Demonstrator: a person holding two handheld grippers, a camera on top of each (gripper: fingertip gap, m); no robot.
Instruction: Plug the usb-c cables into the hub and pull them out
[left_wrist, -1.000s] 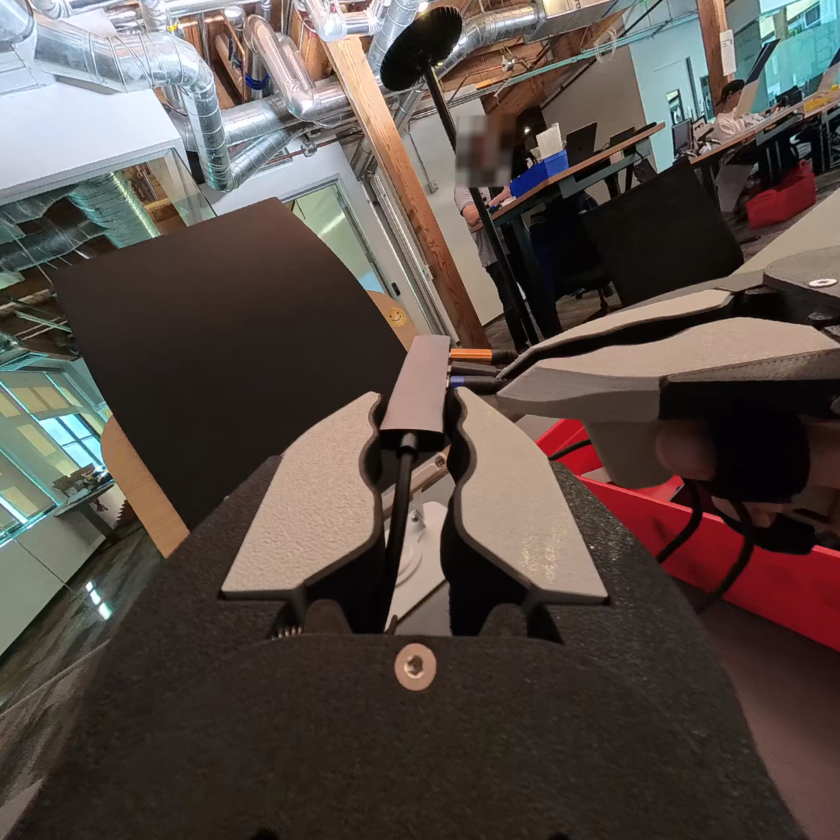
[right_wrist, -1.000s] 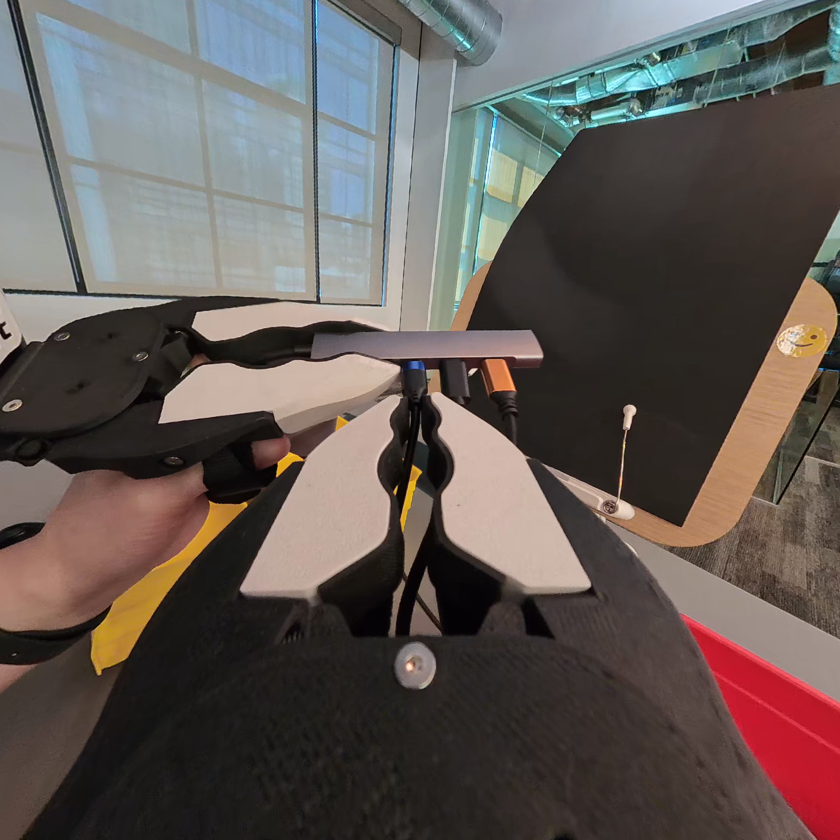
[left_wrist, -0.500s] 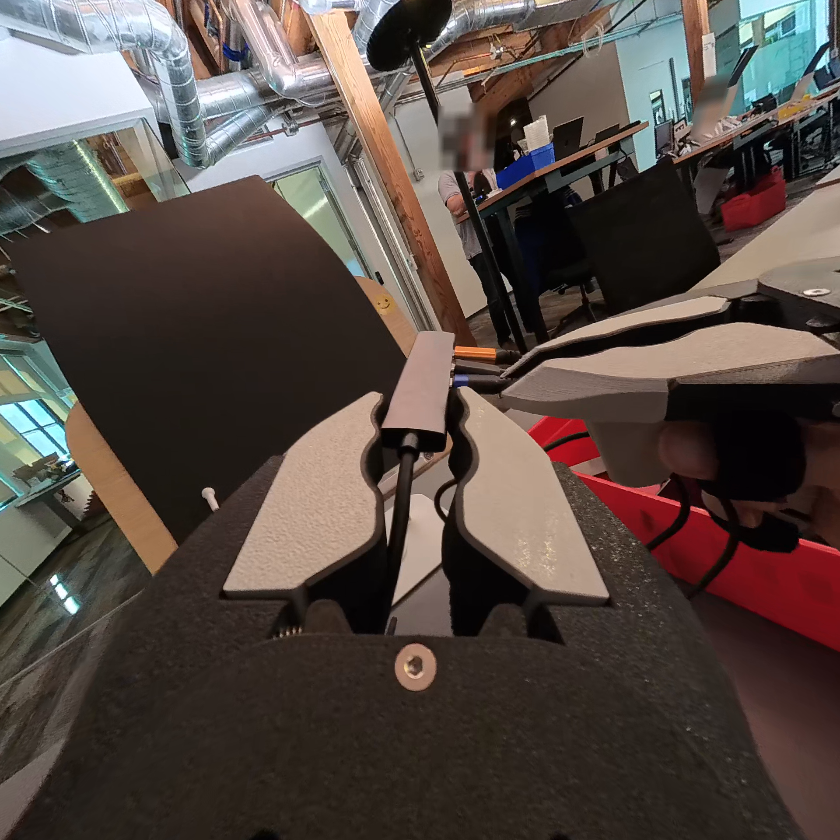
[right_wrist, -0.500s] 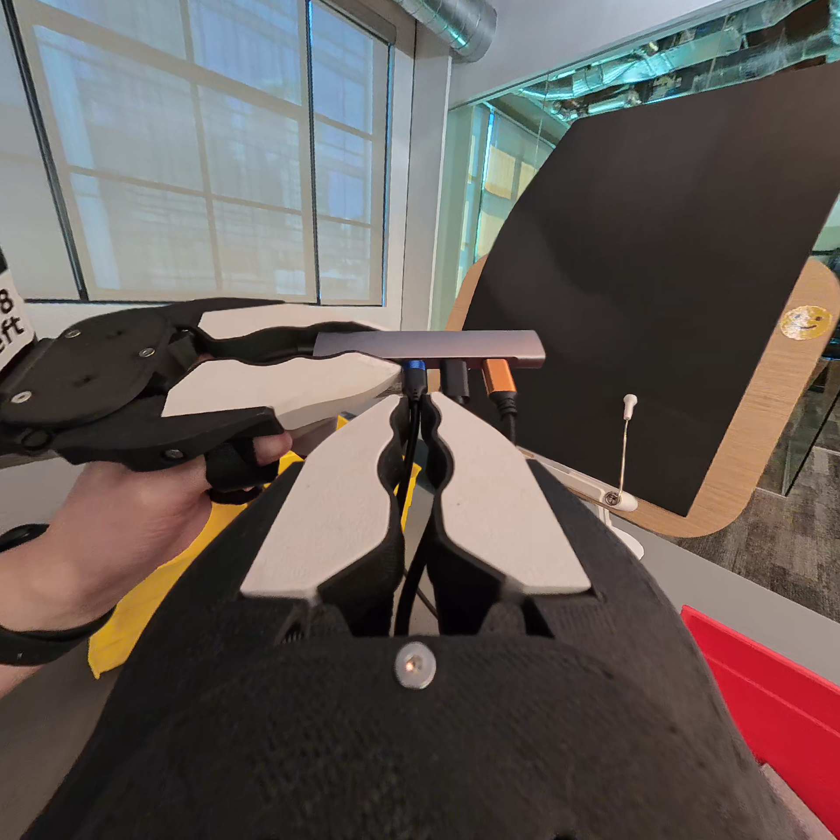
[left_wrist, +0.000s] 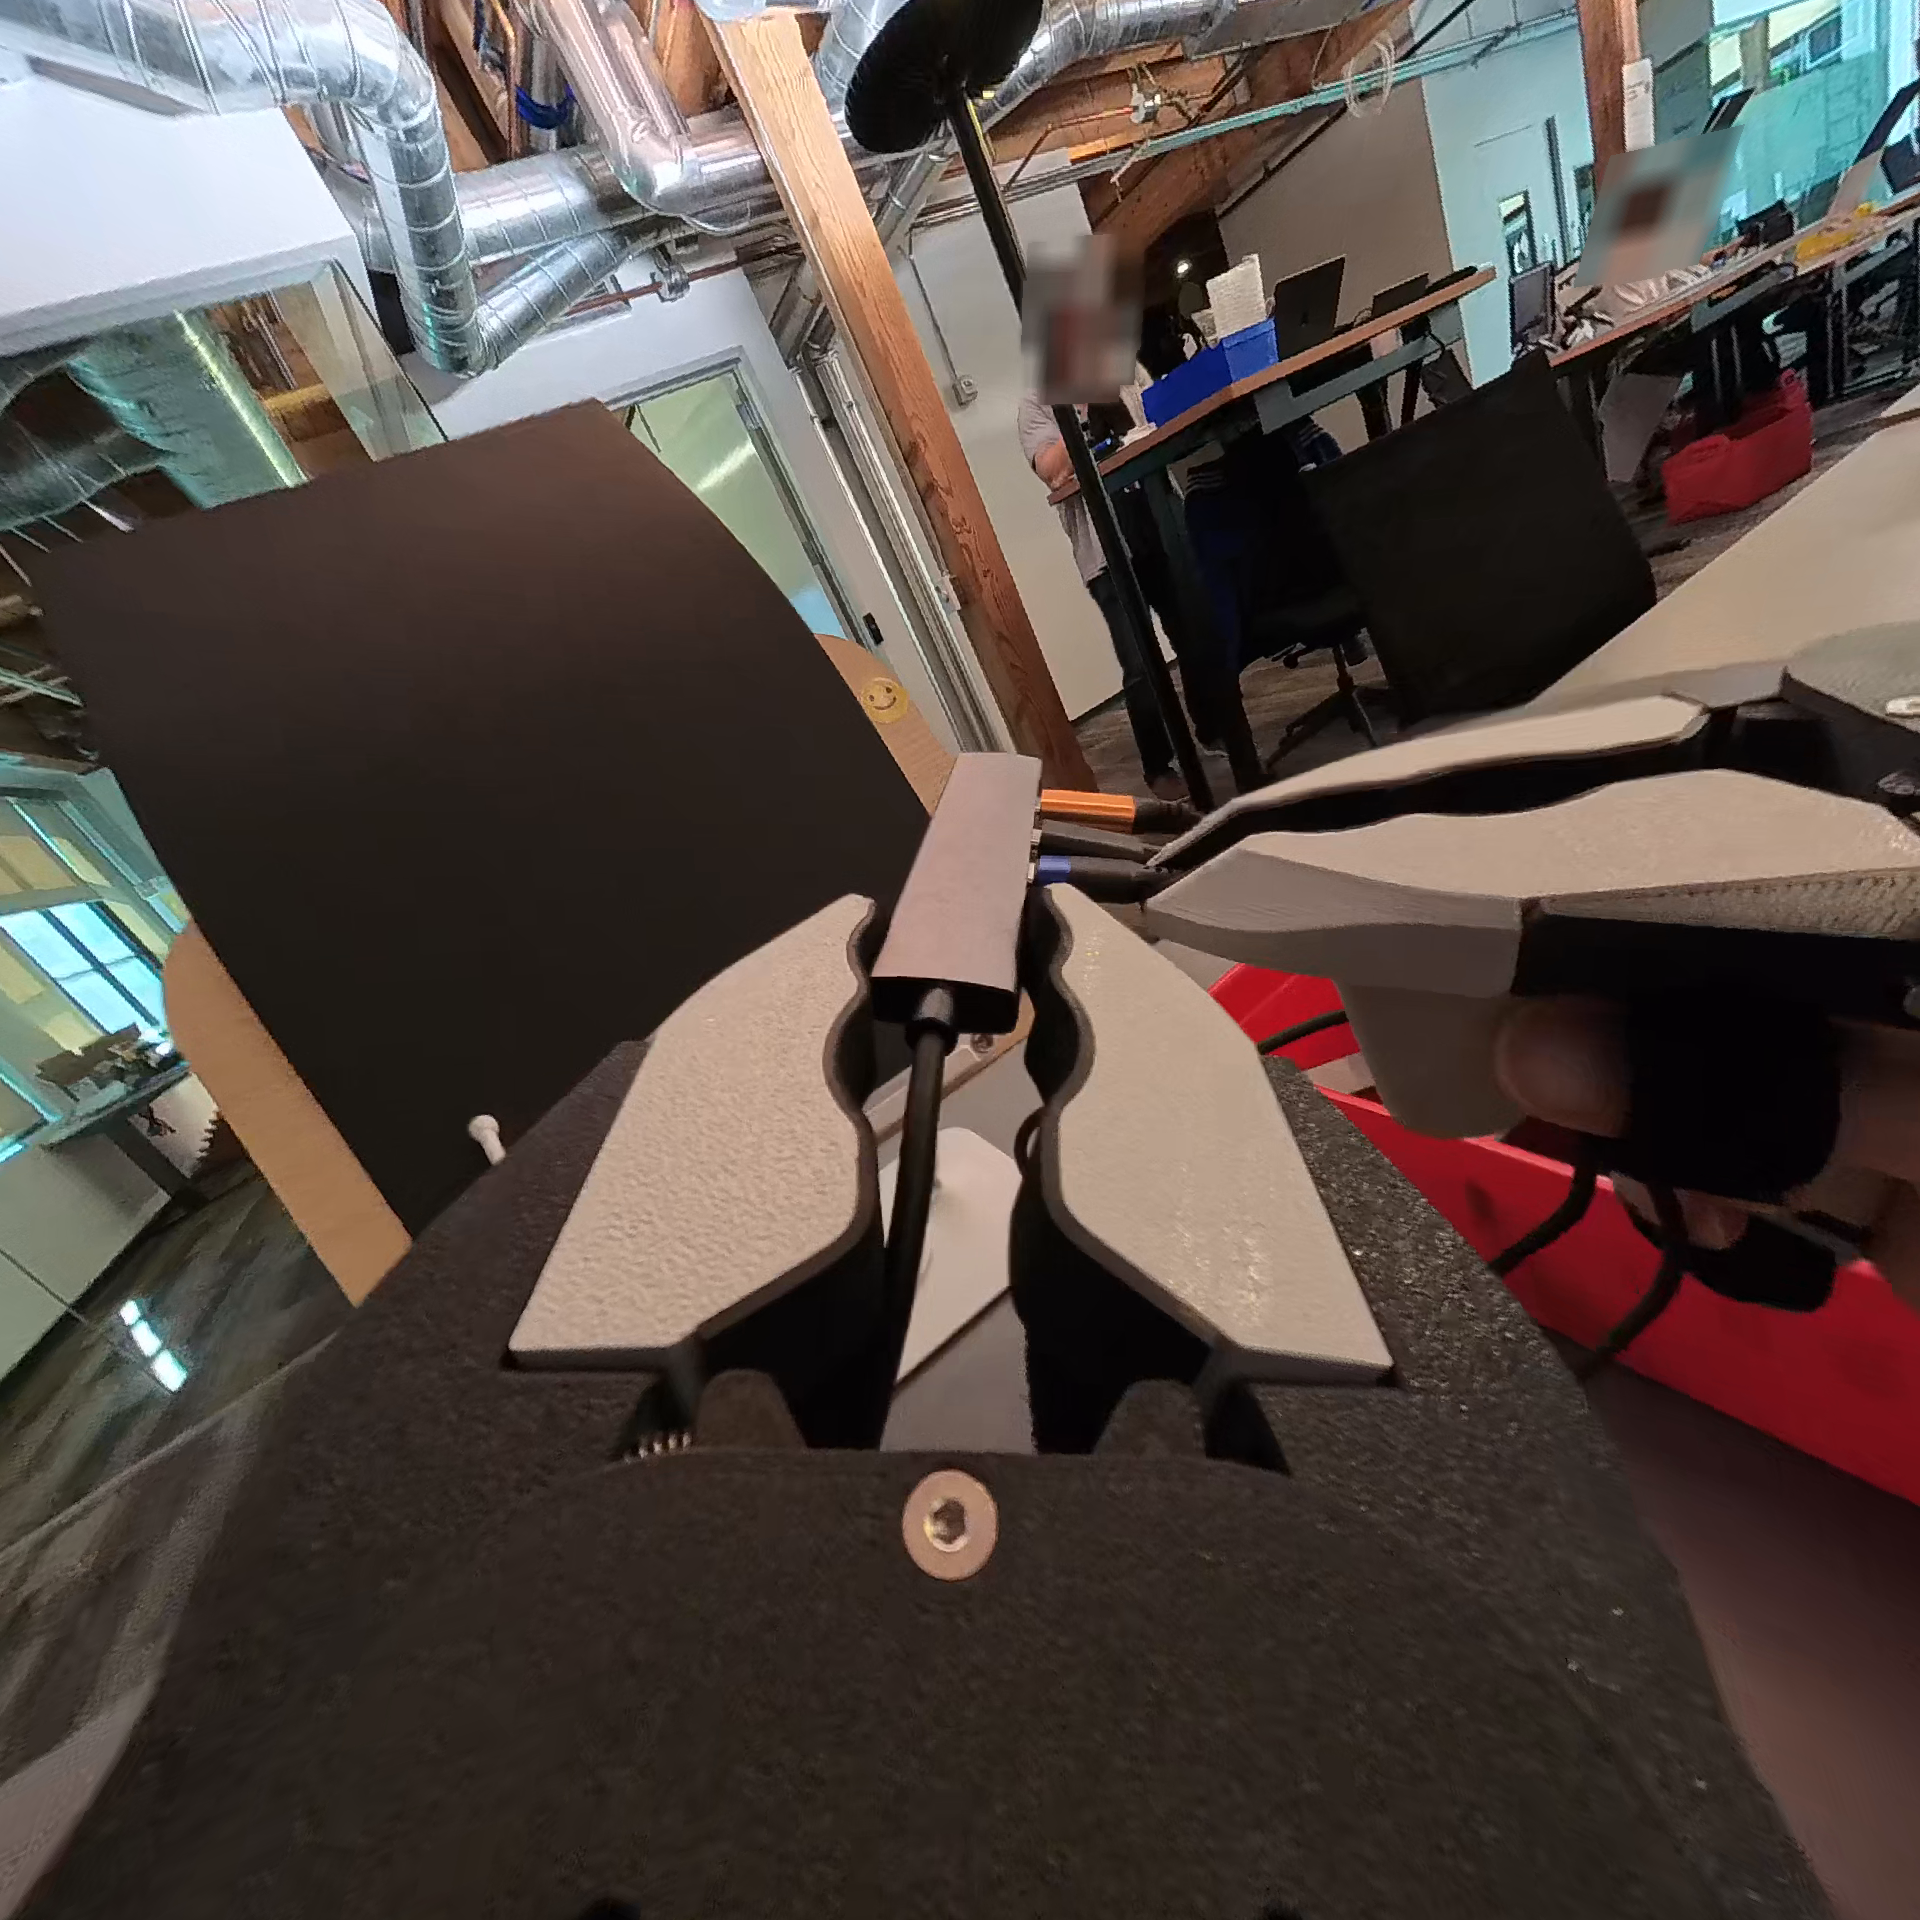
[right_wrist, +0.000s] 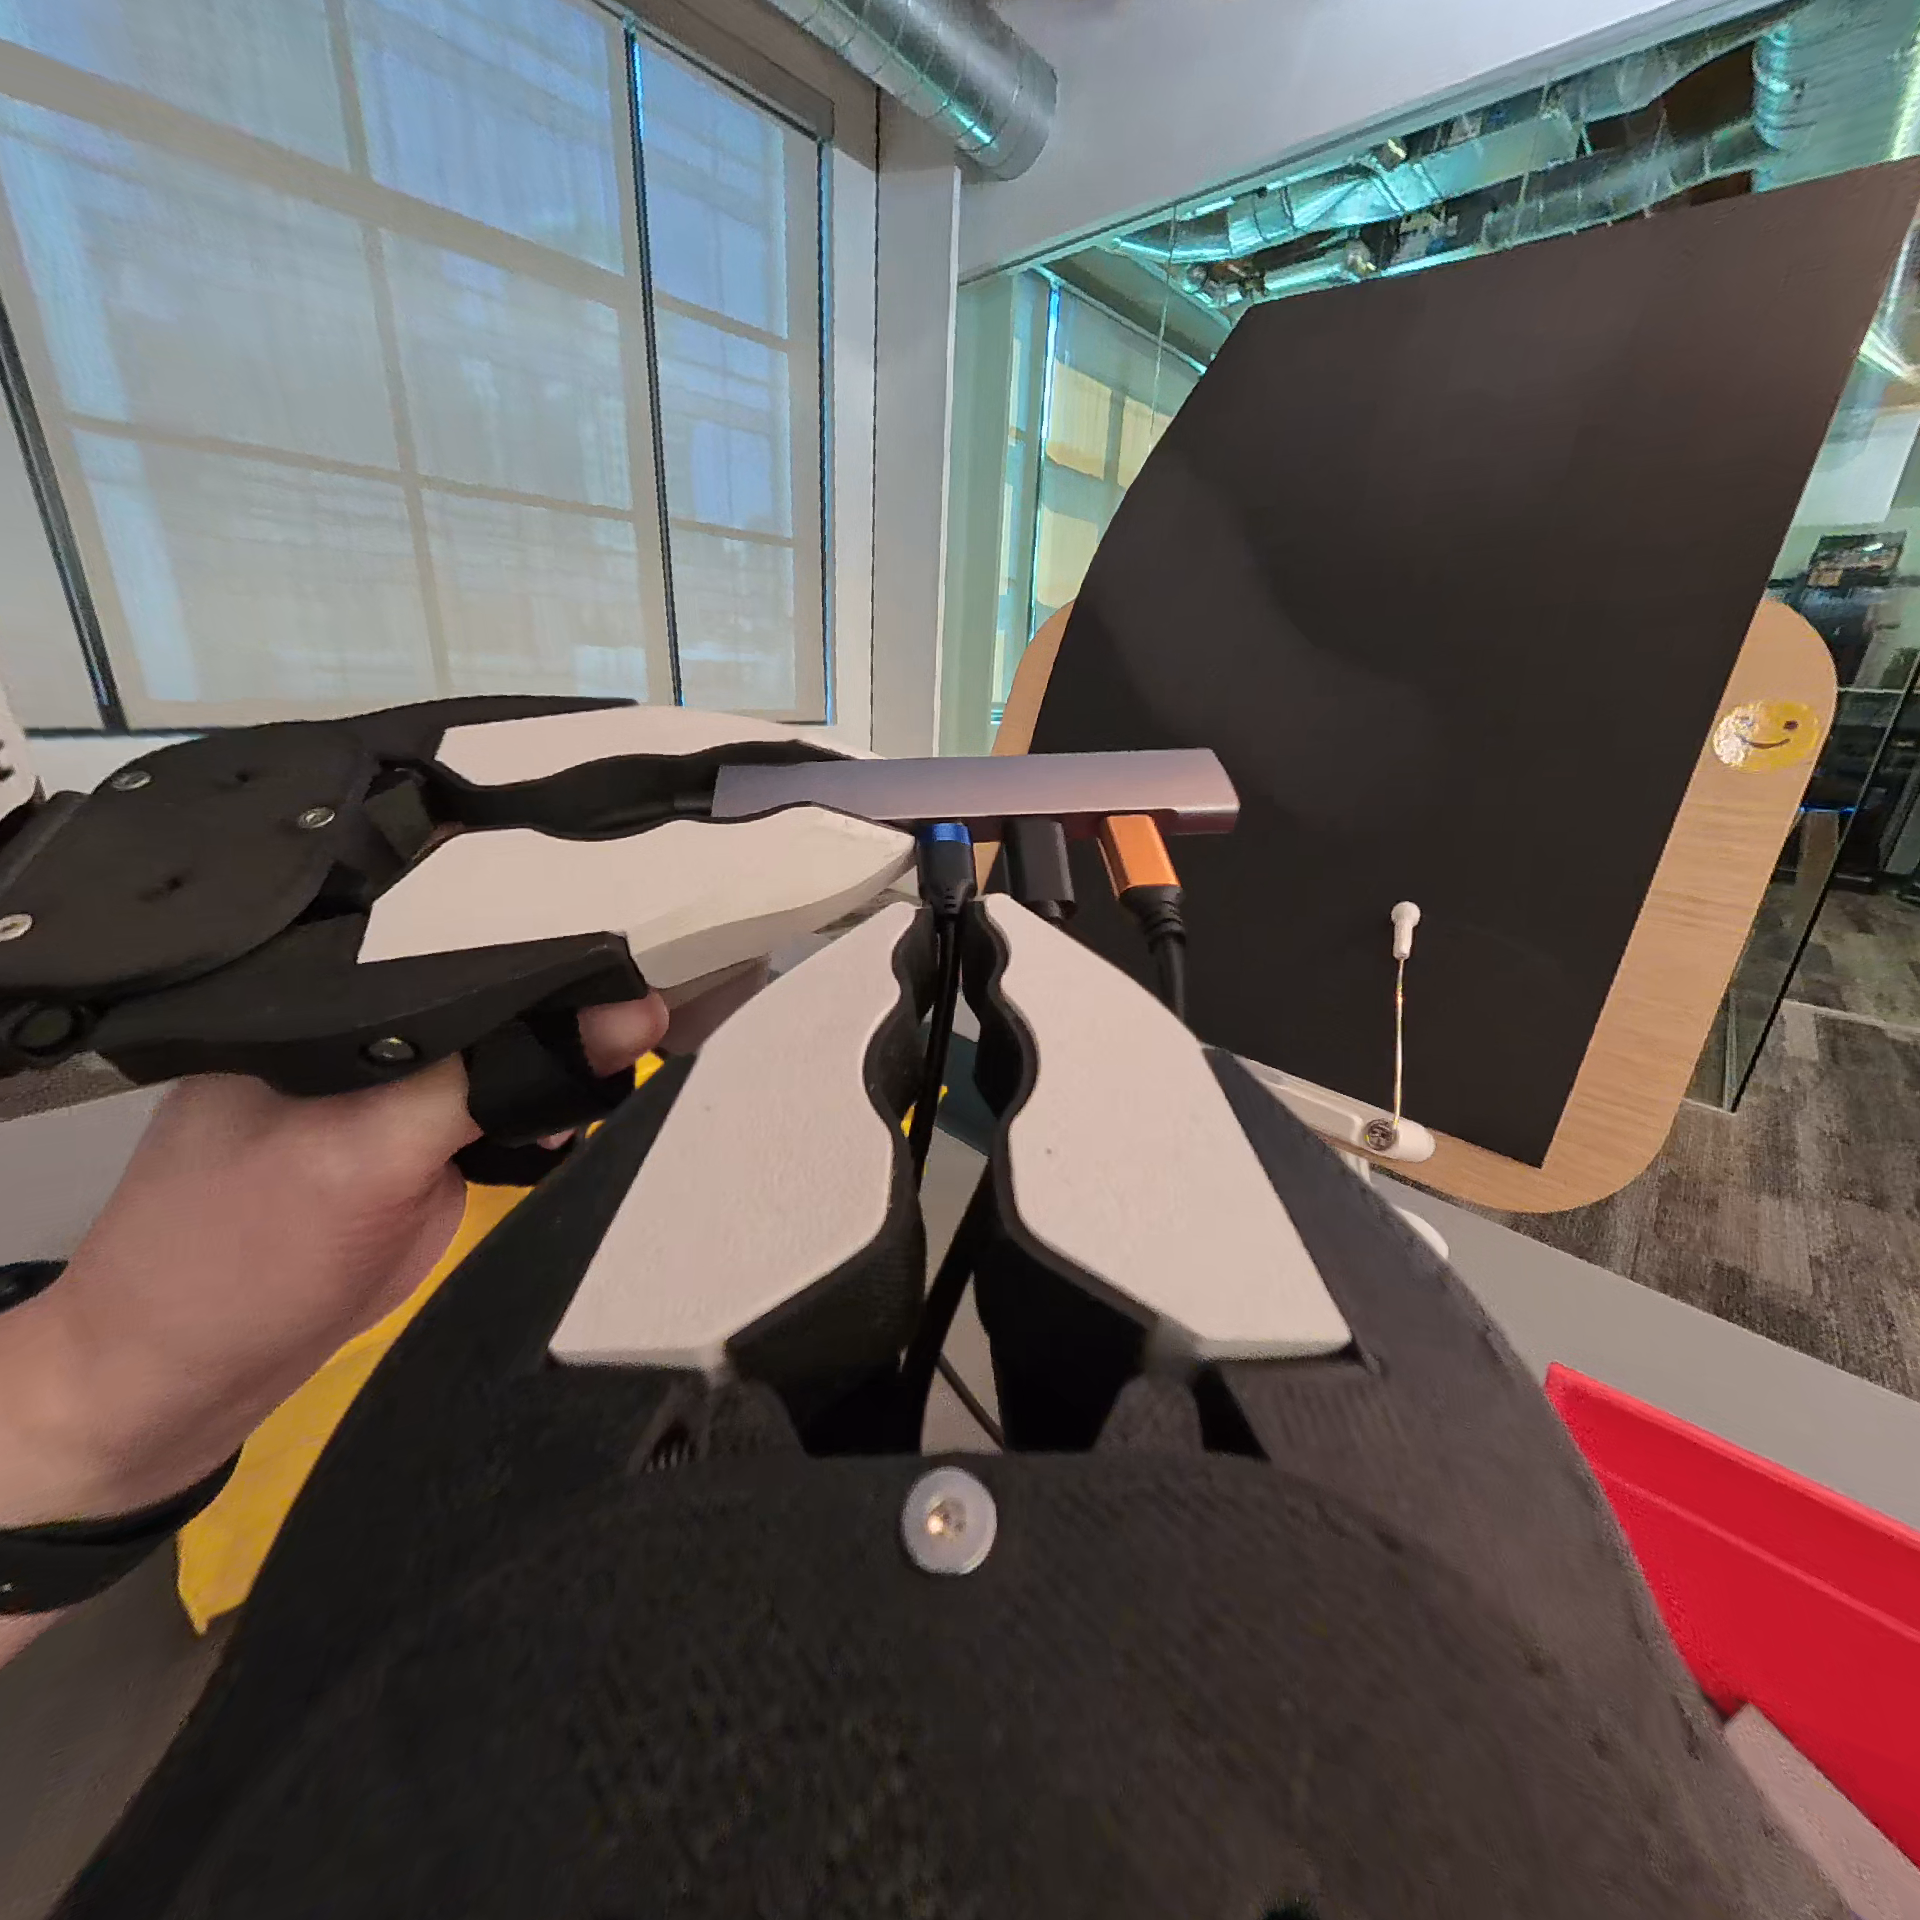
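Black board (right_wrist: 1455, 665) upright behind, on wood panel. Red bin (right_wrist: 1766, 1558) on desk at right. Left gripper (left_wrist: 951, 935): jaws clamped on grey hub (right_wrist: 977, 790), held level in air. Right gripper (right_wrist: 951, 914): jaws clamped on blue-plug cable (right_wrist: 945, 862) just under hub. Blue, black (right_wrist: 1039, 868), orange (right_wrist: 1138, 852) plugs all seated in hub side.

Against the black panel (right_wrist: 1434, 665), the hub (right_wrist: 977, 790) has been brought lower: a second ago its far end lay near the panel's upper part in the left wrist view, and now more of the panel is seen above it. The white pin (left_wrist: 484, 1132) at the panel's foot has been brought into that view. A second blurred person (left_wrist: 1652, 208) has been revealed far right of the panel.
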